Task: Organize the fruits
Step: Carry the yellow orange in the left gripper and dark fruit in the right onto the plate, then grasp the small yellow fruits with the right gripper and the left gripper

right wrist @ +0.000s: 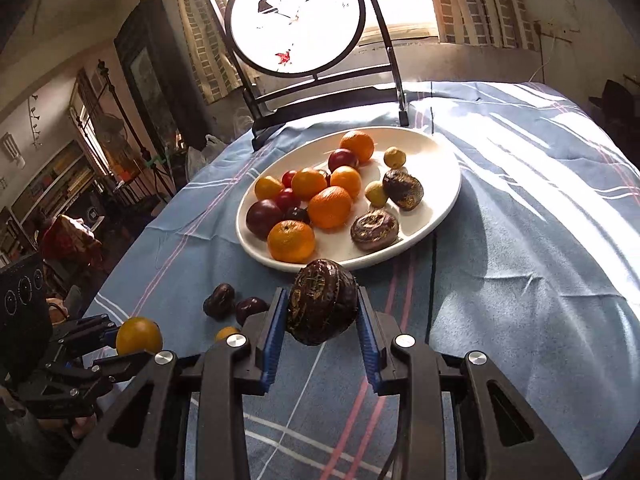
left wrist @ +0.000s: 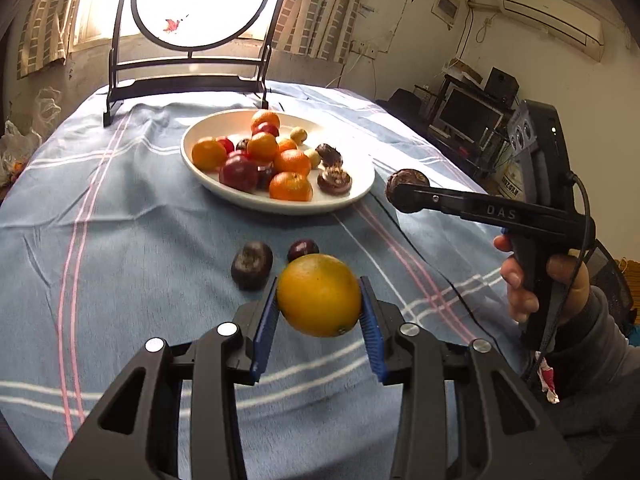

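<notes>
Two grippers were loaded; my left gripper (left wrist: 319, 304) clamped a yellow-orange citrus (left wrist: 319, 295) between its blue pads (left wrist: 265, 320), above the blue striped cloth (left wrist: 120, 240); the fruit was near-round, its small stem scar turned down toward me, no clear long axis; my right gripper (right wrist: 322, 312) pinched a dark wrinkled fruit (right wrist: 322, 306), slightly oblong, long axis roughly upright and tilted a little, held just short of the near rim of the white plate (right wrist: 440, 152); the plate carried oranges, red and dark plums, small yellowish fruits and two more wrinkled dark ones; two dark plums (left wrist: 252, 264) lay loose on the cloth between plate and left gripper.
</notes>
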`<state>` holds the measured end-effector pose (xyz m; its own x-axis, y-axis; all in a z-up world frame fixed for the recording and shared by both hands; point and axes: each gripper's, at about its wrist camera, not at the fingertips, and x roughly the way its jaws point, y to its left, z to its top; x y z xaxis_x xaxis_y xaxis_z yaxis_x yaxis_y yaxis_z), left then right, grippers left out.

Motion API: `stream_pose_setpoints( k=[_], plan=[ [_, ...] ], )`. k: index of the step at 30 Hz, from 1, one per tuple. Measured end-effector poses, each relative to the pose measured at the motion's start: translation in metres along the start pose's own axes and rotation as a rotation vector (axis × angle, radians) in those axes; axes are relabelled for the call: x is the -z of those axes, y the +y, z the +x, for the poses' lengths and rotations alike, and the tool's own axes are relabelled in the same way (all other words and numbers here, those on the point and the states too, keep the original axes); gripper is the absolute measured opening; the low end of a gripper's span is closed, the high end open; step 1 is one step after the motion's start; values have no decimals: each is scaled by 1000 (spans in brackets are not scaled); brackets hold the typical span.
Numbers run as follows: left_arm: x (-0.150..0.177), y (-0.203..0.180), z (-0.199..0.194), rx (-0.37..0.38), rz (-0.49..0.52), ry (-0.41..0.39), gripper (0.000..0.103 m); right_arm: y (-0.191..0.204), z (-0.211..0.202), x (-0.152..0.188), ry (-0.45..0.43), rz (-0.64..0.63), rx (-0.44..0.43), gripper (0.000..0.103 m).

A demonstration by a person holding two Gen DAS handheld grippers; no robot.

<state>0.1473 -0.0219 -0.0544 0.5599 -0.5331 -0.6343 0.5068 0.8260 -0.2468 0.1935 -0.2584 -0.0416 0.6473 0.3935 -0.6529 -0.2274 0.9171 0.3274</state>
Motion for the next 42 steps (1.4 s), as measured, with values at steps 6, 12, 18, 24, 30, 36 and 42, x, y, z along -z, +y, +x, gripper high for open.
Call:
stream_pose_setpoints(
  k=[6,12,18,24,30,36,42],
  plan=[
    [-78,7,38,46,-40,-49,38,-37,31,-50,-27,160,-52,34],
    [-122,28,106,1,-105,33,38,-42,73,-70,-22,162,-3,36],
    [-122,42,113,-16,-145,27,57,-39,59,-64,-78,121,31,55],
    [-83,28,64,-48,-80,17,64,-13,23,-25,-55,22,29,55],
    [-9,6,36,-129,85,127,67,49,22,41,101,-262,24,49],
    [25,-16,49,-183,214,200,49,70,38,48,178,-327,38,33],
    [18,-11,57,-190,192,201,47,82,44,63,255,-380,15,32]
  ],
)
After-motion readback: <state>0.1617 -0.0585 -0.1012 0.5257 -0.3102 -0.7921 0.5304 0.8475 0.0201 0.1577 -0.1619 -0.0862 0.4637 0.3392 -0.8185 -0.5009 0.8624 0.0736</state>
